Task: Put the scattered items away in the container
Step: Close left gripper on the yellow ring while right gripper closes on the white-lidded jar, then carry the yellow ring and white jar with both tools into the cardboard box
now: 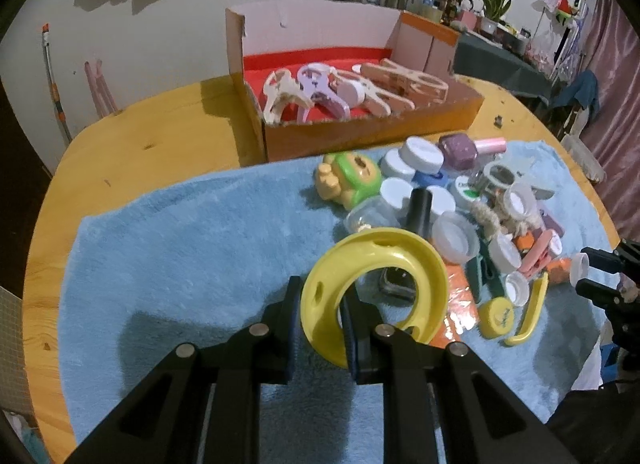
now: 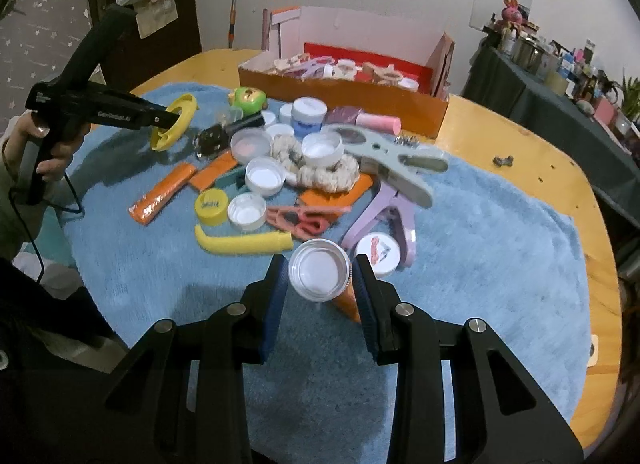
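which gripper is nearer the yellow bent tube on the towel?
Right. The right gripper, shut on a white cap, sits just in front of the yellow bent tube. The left gripper holds the yellow ring farther off.

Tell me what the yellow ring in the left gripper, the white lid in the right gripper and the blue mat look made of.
Yellow ring: apparently hard moulded plastic, glossy, with highlights and punched holes. White lid: looks like plastic, with a shinier, maybe metallic rim; hard to tell. Blue mat: soft fabric, plush and matte, with a fuzzy nap, probably a towel.
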`<action>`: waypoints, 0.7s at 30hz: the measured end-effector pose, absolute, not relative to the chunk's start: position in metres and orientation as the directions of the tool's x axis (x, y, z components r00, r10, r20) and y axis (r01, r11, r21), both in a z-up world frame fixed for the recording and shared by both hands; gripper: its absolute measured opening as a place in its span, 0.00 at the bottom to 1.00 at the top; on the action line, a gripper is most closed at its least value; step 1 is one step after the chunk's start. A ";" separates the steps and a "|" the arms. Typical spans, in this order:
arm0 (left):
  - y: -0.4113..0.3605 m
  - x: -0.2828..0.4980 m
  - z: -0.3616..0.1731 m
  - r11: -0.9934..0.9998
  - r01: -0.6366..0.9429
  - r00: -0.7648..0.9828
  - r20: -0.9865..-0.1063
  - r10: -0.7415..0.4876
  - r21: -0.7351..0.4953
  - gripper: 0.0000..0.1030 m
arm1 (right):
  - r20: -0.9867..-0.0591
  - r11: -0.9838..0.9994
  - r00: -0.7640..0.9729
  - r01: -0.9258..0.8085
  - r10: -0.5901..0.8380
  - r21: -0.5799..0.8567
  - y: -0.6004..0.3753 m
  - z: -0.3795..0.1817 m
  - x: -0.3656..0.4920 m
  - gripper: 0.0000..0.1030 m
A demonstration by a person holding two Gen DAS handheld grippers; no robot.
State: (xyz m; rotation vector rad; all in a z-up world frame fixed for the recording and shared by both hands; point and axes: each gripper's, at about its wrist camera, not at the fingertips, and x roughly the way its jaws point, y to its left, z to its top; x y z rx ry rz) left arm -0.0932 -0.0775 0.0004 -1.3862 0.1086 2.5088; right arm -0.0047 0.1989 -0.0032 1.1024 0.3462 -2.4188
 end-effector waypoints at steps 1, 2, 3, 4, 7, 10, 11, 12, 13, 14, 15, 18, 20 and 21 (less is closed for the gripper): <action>-0.077 -0.094 0.003 -0.960 -0.272 -0.506 -0.838 0.202 -0.068 0.19 | -0.758 -0.863 -0.578 0.503 -0.300 -0.042 0.199 -0.001 -0.006 0.31; -0.077 -0.094 0.006 -0.960 -0.270 -0.512 -0.834 0.205 -0.070 0.19 | -0.754 -0.862 -0.585 0.505 -0.301 -0.048 0.198 0.003 -0.008 0.31; -0.077 -0.096 0.011 -0.960 -0.270 -0.520 -0.829 0.208 -0.071 0.19 | -0.747 -0.858 -0.592 0.510 -0.304 -0.055 0.197 0.009 -0.011 0.31; -0.076 -0.097 0.014 -0.960 -0.270 -0.524 -0.826 0.209 -0.071 0.19 | -0.742 -0.856 -0.597 0.513 -0.306 -0.059 0.196 0.013 -0.012 0.31; -0.072 -0.102 0.027 -0.961 -0.267 -0.543 -0.812 0.215 -0.075 0.19 | -0.724 -0.847 -0.615 0.525 -0.314 -0.078 0.193 0.030 -0.023 0.31; -0.067 -0.110 0.041 -0.962 -0.263 -0.562 -0.798 0.217 -0.077 0.19 | -0.709 -0.836 -0.624 0.542 -0.330 -0.088 0.188 0.047 -0.037 0.31; -0.065 -0.113 0.045 -0.962 -0.261 -0.566 -0.796 0.215 -0.075 0.19 | -0.704 -0.829 -0.624 0.552 -0.340 -0.088 0.185 0.054 -0.043 0.31; -0.063 -0.116 0.050 -0.963 -0.260 -0.571 -0.793 0.215 -0.074 0.19 | -0.699 -0.823 -0.624 0.561 -0.349 -0.090 0.182 0.060 -0.049 0.31; -0.062 -0.119 0.054 -0.964 -0.256 -0.578 -0.788 0.212 -0.072 0.19 | -0.693 -0.819 -0.628 0.566 -0.353 -0.095 0.180 0.065 -0.053 0.31; -0.060 -0.121 0.056 -0.965 -0.254 -0.582 -0.786 0.209 -0.069 0.19 | -0.690 -0.814 -0.629 0.572 -0.358 -0.099 0.178 0.069 -0.056 0.31; -0.058 -0.126 0.062 -0.966 -0.251 -0.591 -0.780 0.204 -0.062 0.19 | -0.686 -0.807 -0.629 0.582 -0.366 -0.103 0.174 0.076 -0.063 0.31; -0.052 -0.136 0.073 -0.968 -0.246 -0.608 -0.770 0.194 -0.050 0.19 | -0.680 -0.792 -0.624 0.602 -0.384 -0.105 0.163 0.089 -0.079 0.31; -0.049 -0.146 0.080 -0.969 -0.244 -0.615 -0.765 0.191 -0.045 0.19 | -0.679 -0.783 -0.622 0.612 -0.390 -0.111 0.157 0.096 -0.088 0.31; -0.048 -0.151 0.083 -0.971 -0.236 -0.620 -0.762 0.185 -0.044 0.19 | -0.675 -0.781 -0.624 0.614 -0.394 -0.111 0.153 0.101 -0.095 0.31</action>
